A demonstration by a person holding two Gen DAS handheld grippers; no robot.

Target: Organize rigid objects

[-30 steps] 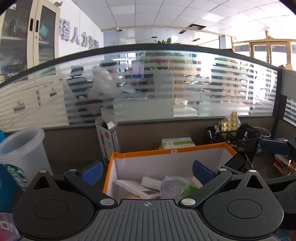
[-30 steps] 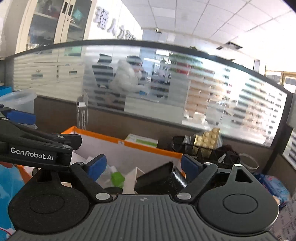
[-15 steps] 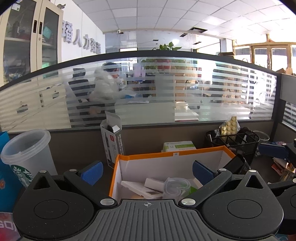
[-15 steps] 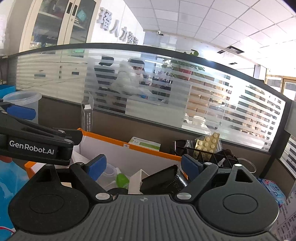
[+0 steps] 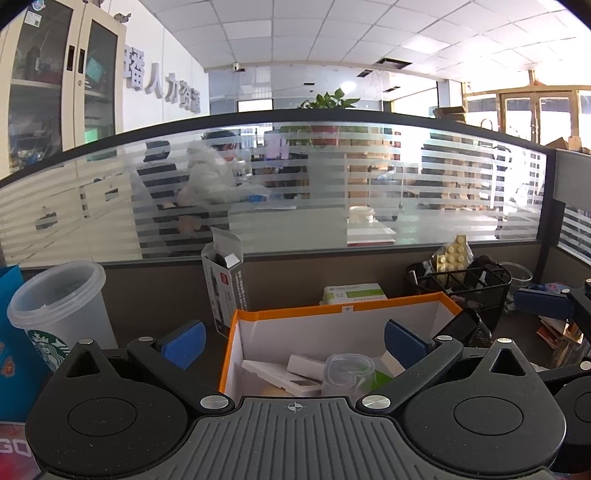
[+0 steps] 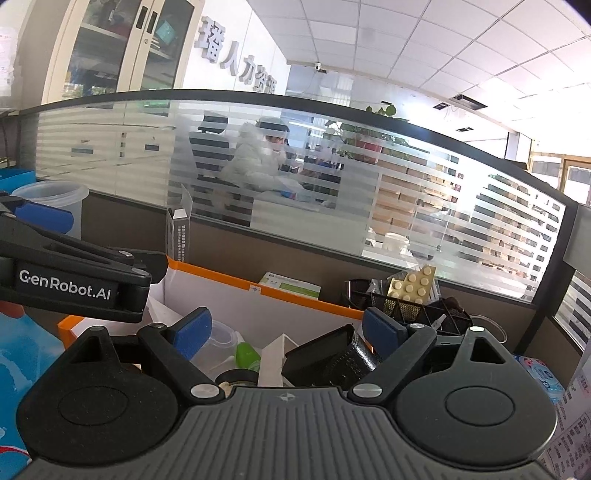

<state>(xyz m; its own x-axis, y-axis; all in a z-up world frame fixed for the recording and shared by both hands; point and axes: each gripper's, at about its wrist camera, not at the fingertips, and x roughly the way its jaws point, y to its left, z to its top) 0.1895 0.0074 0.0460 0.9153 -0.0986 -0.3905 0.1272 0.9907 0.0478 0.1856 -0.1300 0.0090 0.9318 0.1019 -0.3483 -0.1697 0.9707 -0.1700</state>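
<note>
Holding both grippers over the orange-rimmed box: left gripper and right gripper, fingers spread wide, gripping nothing. Between our right fingers sits a black object; below our left, a clear container, gathered there for sorting.

This is an open office. A desk partition with striped frosted glass divides the workplaces, and behind it a person sits at another desk. The ceiling has white tiles. A cabinet stands at the left, and big letters hang on the wall. A mesh organizer stands on the desk.
</note>
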